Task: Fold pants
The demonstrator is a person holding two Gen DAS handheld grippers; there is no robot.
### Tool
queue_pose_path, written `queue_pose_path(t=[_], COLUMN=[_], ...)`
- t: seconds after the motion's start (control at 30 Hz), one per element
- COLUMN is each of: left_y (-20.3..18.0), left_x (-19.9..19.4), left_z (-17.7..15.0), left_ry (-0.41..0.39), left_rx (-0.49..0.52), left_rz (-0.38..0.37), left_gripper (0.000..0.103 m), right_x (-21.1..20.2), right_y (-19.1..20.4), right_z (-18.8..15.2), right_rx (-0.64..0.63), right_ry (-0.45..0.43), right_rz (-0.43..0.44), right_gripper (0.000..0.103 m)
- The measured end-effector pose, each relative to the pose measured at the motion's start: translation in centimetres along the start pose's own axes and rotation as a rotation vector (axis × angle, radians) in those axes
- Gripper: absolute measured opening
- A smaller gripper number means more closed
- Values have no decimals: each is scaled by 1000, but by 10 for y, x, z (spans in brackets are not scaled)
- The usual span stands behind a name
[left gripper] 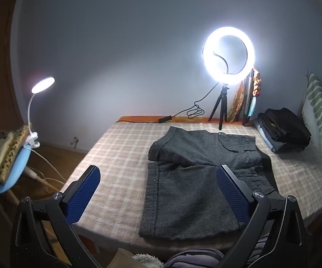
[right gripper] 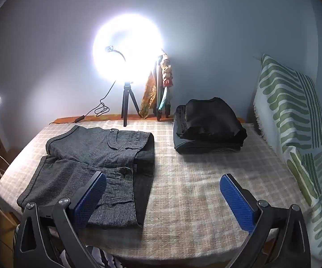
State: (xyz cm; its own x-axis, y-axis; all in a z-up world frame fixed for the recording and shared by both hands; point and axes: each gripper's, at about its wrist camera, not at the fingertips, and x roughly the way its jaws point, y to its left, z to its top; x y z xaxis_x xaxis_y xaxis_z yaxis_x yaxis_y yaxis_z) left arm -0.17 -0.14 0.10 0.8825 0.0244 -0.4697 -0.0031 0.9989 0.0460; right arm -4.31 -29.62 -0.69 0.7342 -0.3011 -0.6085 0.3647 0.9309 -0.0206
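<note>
Both spread wide and empty, the left hand-held gripper [left gripper: 158, 179] hovers nearer the shorts [left gripper: 196, 174], which lie lengthwise left of the right hand-held gripper [right gripper: 163, 188].

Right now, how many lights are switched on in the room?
2. The ring light stands on its tripod at the far edge of the bed, by the wall. The small clip lamp is clamped to the blue chair on the left. Others may be out of view.
</note>
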Motion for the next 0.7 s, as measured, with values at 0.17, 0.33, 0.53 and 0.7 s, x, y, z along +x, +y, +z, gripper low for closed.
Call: queue_pose_path(t=[0.17,0.33,0.53,0.7], left_y=[1,-1,1,1], left_x=[-1,-3,-3,-4], left_z=[1,3,4,3], left_ry=[12,-5,-3,-7], left_rx=[-17,-17,-23,-32], left_rz=[-13,-12,-16,-4], left_gripper=[103,103,103,103], right_x=[0,-1,-5,-7], right_y=[0,1,2,1], right_z=[0,2,1,3], right_rx=[6,10,9,12], right_ry=[2,-3,-14,-18], right_rz=[-4,-9,-11,-18], right_gripper=[103,103,103,103])
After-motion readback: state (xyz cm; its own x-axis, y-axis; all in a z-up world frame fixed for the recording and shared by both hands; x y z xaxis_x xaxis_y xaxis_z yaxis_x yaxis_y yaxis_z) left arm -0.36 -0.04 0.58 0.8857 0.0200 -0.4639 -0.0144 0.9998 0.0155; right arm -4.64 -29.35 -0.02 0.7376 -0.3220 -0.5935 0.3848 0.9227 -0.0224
